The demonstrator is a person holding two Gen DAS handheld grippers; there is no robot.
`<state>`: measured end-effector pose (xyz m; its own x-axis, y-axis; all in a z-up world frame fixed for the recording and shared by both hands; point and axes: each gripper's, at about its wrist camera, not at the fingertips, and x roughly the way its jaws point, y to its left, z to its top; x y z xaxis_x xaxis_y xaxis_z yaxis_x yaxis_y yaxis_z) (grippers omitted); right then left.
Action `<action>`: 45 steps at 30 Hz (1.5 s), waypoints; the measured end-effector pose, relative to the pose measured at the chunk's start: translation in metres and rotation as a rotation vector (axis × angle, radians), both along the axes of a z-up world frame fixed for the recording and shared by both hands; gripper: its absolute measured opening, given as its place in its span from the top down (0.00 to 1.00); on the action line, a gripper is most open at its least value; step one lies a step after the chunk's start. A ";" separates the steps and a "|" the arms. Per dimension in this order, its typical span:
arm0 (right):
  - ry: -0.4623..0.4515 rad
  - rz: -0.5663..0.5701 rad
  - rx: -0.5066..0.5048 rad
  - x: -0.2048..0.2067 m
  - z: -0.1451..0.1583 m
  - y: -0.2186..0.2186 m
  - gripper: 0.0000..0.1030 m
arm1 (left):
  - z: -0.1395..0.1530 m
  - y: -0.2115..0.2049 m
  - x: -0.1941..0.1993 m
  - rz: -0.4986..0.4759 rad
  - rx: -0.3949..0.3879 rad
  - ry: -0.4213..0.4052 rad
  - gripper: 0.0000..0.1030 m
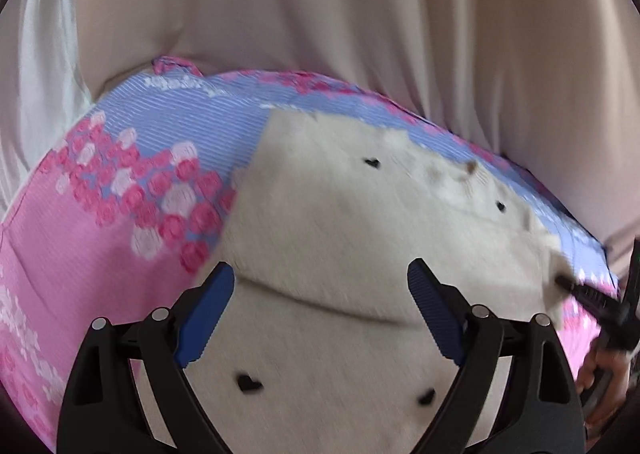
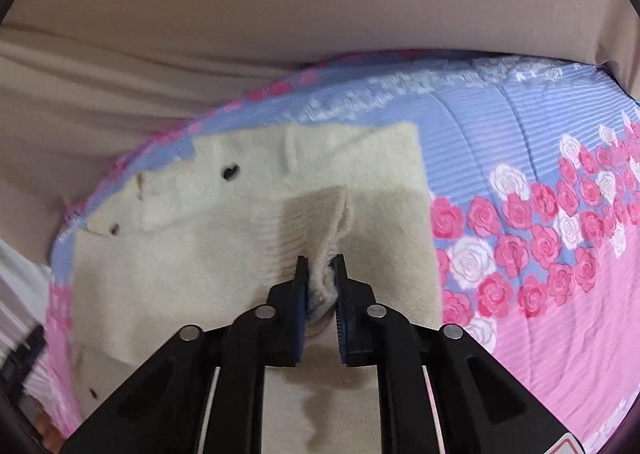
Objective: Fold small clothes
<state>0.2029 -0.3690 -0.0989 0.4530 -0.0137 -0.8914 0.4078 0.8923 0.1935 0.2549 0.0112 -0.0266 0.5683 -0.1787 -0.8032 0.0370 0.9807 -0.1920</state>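
1. The left wrist view is motion-blurred; the cream fleece garment (image 1: 340, 254) with small black hearts runs out of frame at the bottom edge.
2. At that view's right edge, the right gripper (image 1: 576, 288) is partly cut off.
3. The garment lies on a pink-and-blue rose-print quilt (image 2: 540, 173), against beige fabric (image 2: 280, 13) behind.
4. The left gripper (image 1: 320, 294) hovers over the garment, jaws wide, nothing between them.
5. The right gripper (image 2: 322, 274) pinches a raised ribbed fold of the garment between nearly closed blue pads (image 2: 344, 294).
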 end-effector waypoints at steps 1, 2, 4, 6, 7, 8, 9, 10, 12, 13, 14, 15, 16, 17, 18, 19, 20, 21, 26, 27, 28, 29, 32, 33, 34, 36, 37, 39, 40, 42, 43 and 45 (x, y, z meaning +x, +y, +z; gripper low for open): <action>0.014 0.007 0.004 -0.004 -0.005 -0.001 0.83 | -0.002 0.001 0.003 0.004 0.006 0.005 0.16; -0.034 -0.004 0.022 -0.017 0.001 -0.002 0.82 | -0.006 0.003 0.004 0.009 0.016 0.017 0.16; -0.059 -0.034 0.008 -0.037 0.011 -0.001 0.66 | -0.014 0.012 -0.001 0.030 0.014 0.045 0.16; -0.071 -0.058 0.023 -0.062 0.015 -0.001 0.47 | -0.022 0.023 -0.010 0.049 0.008 0.073 0.16; -0.065 -0.063 0.032 -0.075 0.015 -0.001 0.47 | -0.026 0.028 -0.014 0.059 0.011 0.087 0.16; -0.041 -0.068 0.039 -0.090 0.011 -0.001 0.47 | -0.031 0.036 -0.021 0.072 0.020 0.106 0.16; -0.018 -0.064 0.049 -0.104 0.008 0.000 0.47 | -0.036 0.043 -0.029 0.089 0.029 0.126 0.16; 0.002 -0.053 0.053 -0.123 0.005 0.004 0.47 | -0.042 0.053 -0.041 0.103 0.028 0.151 0.16; 0.034 -0.034 0.056 -0.151 0.000 0.013 0.47 | -0.050 0.067 -0.061 0.122 0.035 0.190 0.16; 0.061 -0.027 0.066 -0.170 -0.005 0.019 0.47 | -0.056 0.076 -0.076 0.130 0.034 0.220 0.16; 0.087 -0.027 0.071 -0.184 -0.010 0.024 0.47 | -0.061 0.083 -0.088 0.135 0.033 0.247 0.16; 0.114 -0.030 0.080 -0.198 -0.015 0.028 0.47 | -0.066 0.088 -0.096 0.140 0.033 0.270 0.16; 0.133 -0.035 0.094 -0.212 -0.020 0.033 0.47 | -0.073 0.094 -0.111 0.144 0.026 0.309 0.16; 0.145 -0.042 0.106 -0.222 -0.025 0.039 0.47 | -0.077 0.098 -0.121 0.146 0.017 0.337 0.16; 0.143 -0.049 0.114 -0.233 -0.026 0.043 0.47 | -0.081 0.100 -0.132 0.147 0.004 0.361 0.16; 0.132 -0.050 0.121 -0.241 -0.026 0.049 0.47 | -0.083 0.102 -0.141 0.144 -0.017 0.379 0.16; 0.132 -0.043 0.135 -0.245 -0.026 0.053 0.47 | -0.084 0.101 -0.147 0.139 -0.027 0.383 0.16; 0.132 -0.033 0.147 -0.249 -0.026 0.060 0.46 | -0.084 0.100 -0.154 0.129 -0.025 0.377 0.16; 0.099 0.019 0.111 -0.261 -0.028 0.087 0.44 | -0.084 0.099 -0.165 0.089 -0.025 0.344 0.18; 0.094 0.018 0.101 -0.262 -0.028 0.087 0.46 | -0.083 0.099 -0.167 0.085 -0.013 0.336 0.24; 0.085 0.008 0.103 -0.264 -0.027 0.085 0.47 | -0.082 0.101 -0.167 0.085 0.003 0.329 0.36; 0.072 0.007 0.112 -0.265 -0.027 0.084 0.58 | -0.080 0.105 -0.168 0.091 -0.006 0.324 0.41; 0.030 0.025 0.142 -0.276 -0.024 0.081 0.91 | -0.080 0.124 -0.170 0.077 -0.147 0.342 0.80; 0.016 0.034 0.151 -0.277 -0.021 0.078 0.92 | -0.081 0.130 -0.170 0.088 -0.200 0.357 0.85; -0.005 0.041 0.173 -0.280 -0.016 0.076 0.92 | -0.081 0.137 -0.170 0.099 -0.242 0.365 0.90; -0.043 0.041 0.203 -0.285 -0.006 0.069 0.92 | -0.074 0.145 -0.173 0.095 -0.291 0.366 0.93; -0.053 0.043 0.204 -0.287 -0.001 0.066 0.92 | -0.070 0.149 -0.176 0.094 -0.302 0.363 0.93; -0.030 0.062 0.210 -0.288 -0.004 0.064 0.91 | -0.067 0.157 -0.185 0.080 -0.319 0.373 0.91; -0.002 0.062 0.224 -0.288 -0.011 0.062 0.90 | -0.071 0.160 -0.187 0.079 -0.320 0.390 0.88; 0.062 0.032 0.234 -0.288 -0.025 0.059 0.83 | -0.085 0.162 -0.195 0.099 -0.306 0.430 0.82; 0.076 0.025 0.251 -0.289 -0.031 0.059 0.81 | -0.090 0.158 -0.197 0.118 -0.298 0.445 0.77; 0.048 0.015 0.274 -0.293 -0.030 0.059 0.73 | -0.088 0.158 -0.199 0.121 -0.331 0.408 0.70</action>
